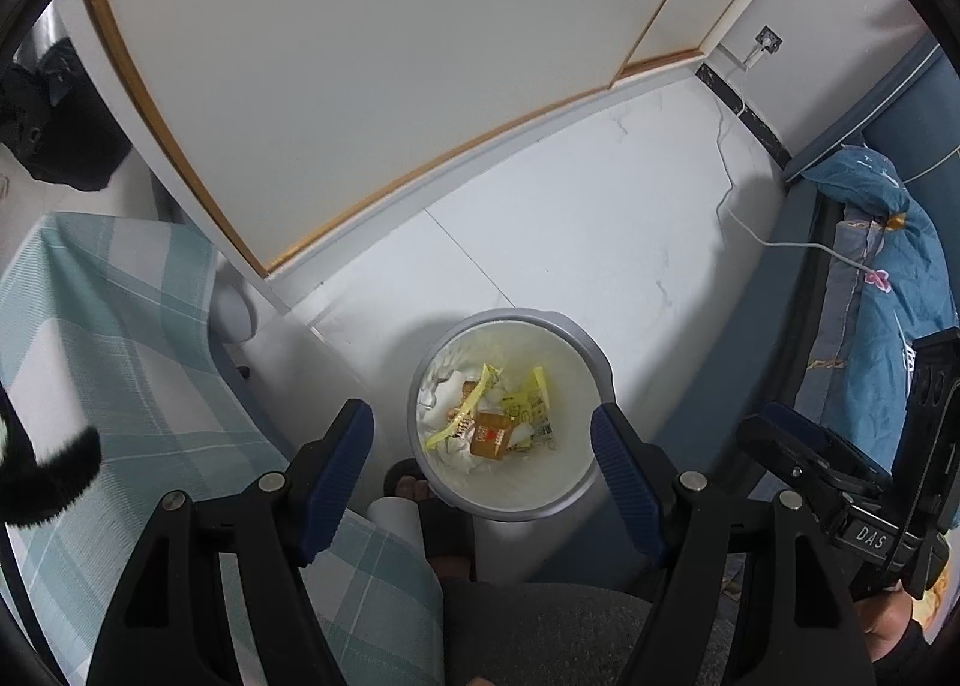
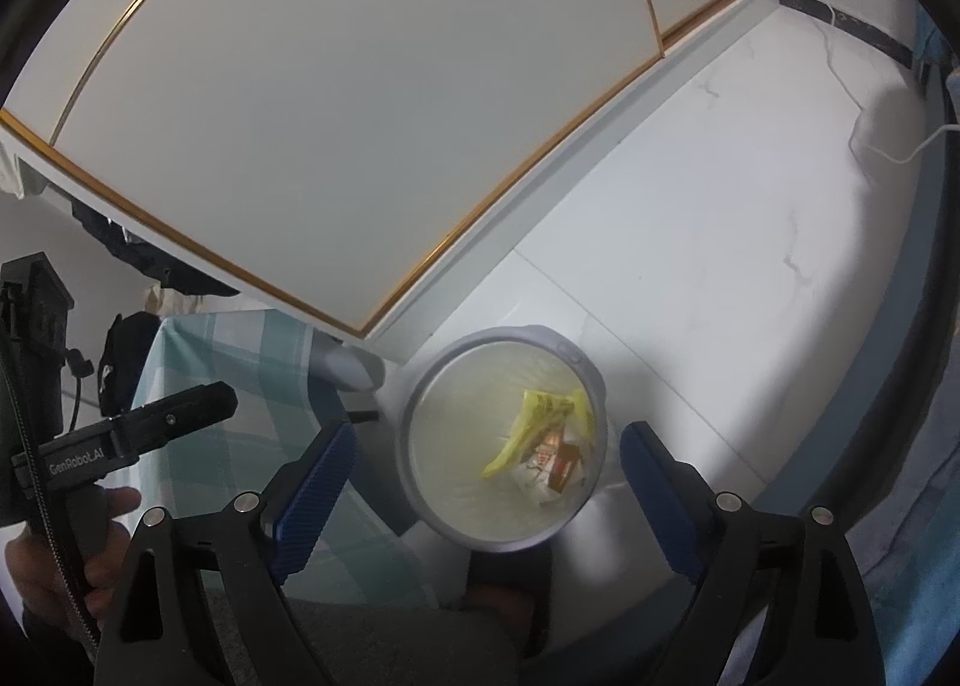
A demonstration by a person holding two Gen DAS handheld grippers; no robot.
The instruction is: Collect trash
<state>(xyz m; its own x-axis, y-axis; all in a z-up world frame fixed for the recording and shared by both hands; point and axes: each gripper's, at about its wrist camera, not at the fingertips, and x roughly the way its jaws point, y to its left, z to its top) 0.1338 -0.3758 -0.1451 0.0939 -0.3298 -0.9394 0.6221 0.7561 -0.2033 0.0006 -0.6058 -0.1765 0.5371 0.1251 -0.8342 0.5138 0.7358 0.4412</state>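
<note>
**Inspector:** Start with the tongs.

**Assistant:** Left gripper [image 1: 483,455]: jaws wide apart, nothing between the blue pads [image 1: 336,467]. Right gripper [image 2: 483,485]: the same, spread wide and empty. Both point steeply down at the bin [image 1: 591,353], which shows in the gap between each pair of jaws.

**Inspector:** Where is the trash?

**Assistant:** In the bin. Yellow wrappers [image 1: 528,398], an amber packet [image 1: 491,434] and crumpled white paper [image 1: 447,386] lie on its bottom. In the right wrist view the same heap [image 2: 543,449] sits toward the right side of the bin [image 2: 420,386]. None of it touches either gripper.

**Inspector:** Why are both hands over the bin, empty?

**Assistant:** My judgement: a drop has been made. Open jaws above a filled bin fit a release, not a pick.

**Inspector:** Surroundings?

**Assistant:** The bin stands on a white tiled floor [image 1: 600,218], just beside the person's sandalled foot [image 1: 414,485]. To the left, a table under a checked cloth [image 1: 120,326] overhangs near the bin. A white cabinet [image 1: 360,56] stands behind, and blue bedding [image 1: 888,278] with a white cable [image 1: 780,242] lies to the right. The right gripper [image 1: 804,446] also shows at the edge of the left view, held well to the side.

**Inspector:** Anything left to collect?

**Assistant:** No loose trash shows on the visible floor. The tabletop is mostly out of view, so I cannot tell.
</note>
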